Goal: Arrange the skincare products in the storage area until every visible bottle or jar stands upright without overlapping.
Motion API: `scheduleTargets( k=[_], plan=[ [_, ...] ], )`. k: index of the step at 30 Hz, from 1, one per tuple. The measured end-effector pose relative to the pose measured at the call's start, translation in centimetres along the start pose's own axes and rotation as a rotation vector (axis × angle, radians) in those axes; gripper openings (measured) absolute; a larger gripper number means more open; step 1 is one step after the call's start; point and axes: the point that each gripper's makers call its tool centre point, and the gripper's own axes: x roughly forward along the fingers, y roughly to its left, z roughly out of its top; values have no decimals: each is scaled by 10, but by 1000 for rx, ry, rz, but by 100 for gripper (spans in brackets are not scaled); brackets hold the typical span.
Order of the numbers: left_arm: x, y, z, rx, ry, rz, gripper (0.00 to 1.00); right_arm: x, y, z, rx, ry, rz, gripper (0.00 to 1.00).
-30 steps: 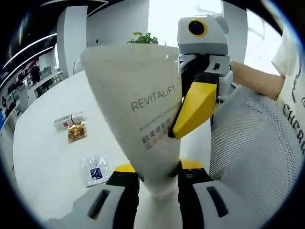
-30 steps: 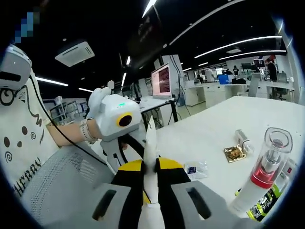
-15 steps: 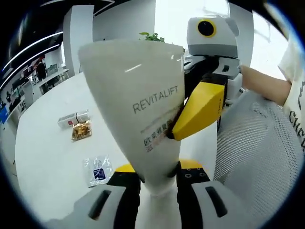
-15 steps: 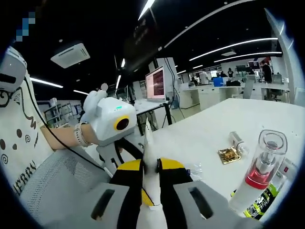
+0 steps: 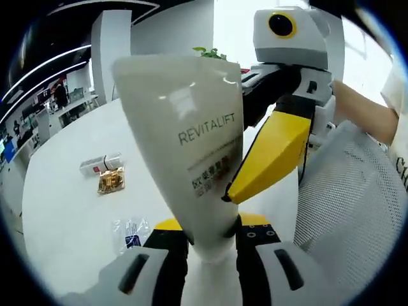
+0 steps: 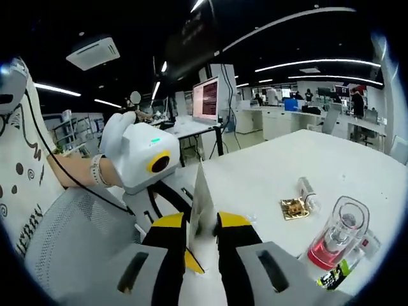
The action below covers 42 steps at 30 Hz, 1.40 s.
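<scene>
Where the two jaws rise from the bottom of the left gripper view, the narrow end of a white tube (image 5: 194, 159) marked REVITALIFT is clamped by the left gripper (image 5: 211, 237), and the flat wide end is raised above the white table (image 5: 70, 217). Against the tube's right edge, a yellow jaw of the right gripper (image 5: 224, 196) is seen touching it. In the right gripper view, the same tube (image 6: 201, 204) is seen edge-on between the jaws of the right gripper (image 6: 203, 236), which are closed narrowly on it; the left gripper (image 6: 143, 162) is held just behind. Nearby, at lower right, a clear bottle with pink contents (image 6: 335, 236) is noted lying tilted. Beside a mesh chair back (image 5: 347, 191), a clear sachet (image 5: 131, 231) lies on the table. Farther off, a gold packet (image 5: 111, 180) and a small tube (image 5: 99, 165) lie together.
</scene>
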Motion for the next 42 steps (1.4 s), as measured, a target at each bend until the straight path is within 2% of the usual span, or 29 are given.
scheduleTargets(
  k=[6, 9, 12, 17, 21, 24, 29, 33, 37, 42],
  plan=[
    [4, 0, 3, 0, -2, 7, 28, -3, 3, -7, -85, 181, 59, 21],
    [4, 1, 3, -2, -2, 11, 28, -5, 1, -9, -136, 263, 65, 21],
    [5, 0, 4, 5, -4, 11, 28, -3, 0, -5, -145, 308, 91, 21],
    [6, 1, 4, -2, -6, 12, 28, -6, -7, -6, -194, 454, 127, 22],
    [6, 2, 4, -4, -6, 10, 28, -2, -5, 0, -213, 494, 146, 21],
    [6, 0, 4, 0, -7, 11, 28, -3, -5, -2, -242, 581, 170, 21],
    [6, 1, 4, 6, -4, 11, 28, 0, -4, 0, -250, 678, 206, 20],
    [6, 3, 3, -11, -7, 13, 28, -3, -3, -6, -266, 791, 221, 18],
    [7, 4, 4, -19, -11, 14, 28, 4, -5, -2, -261, 823, 230, 17],
    [7, 4, 4, -10, -11, 15, 28, 5, -6, -6, -256, 888, 227, 15]
  ],
)
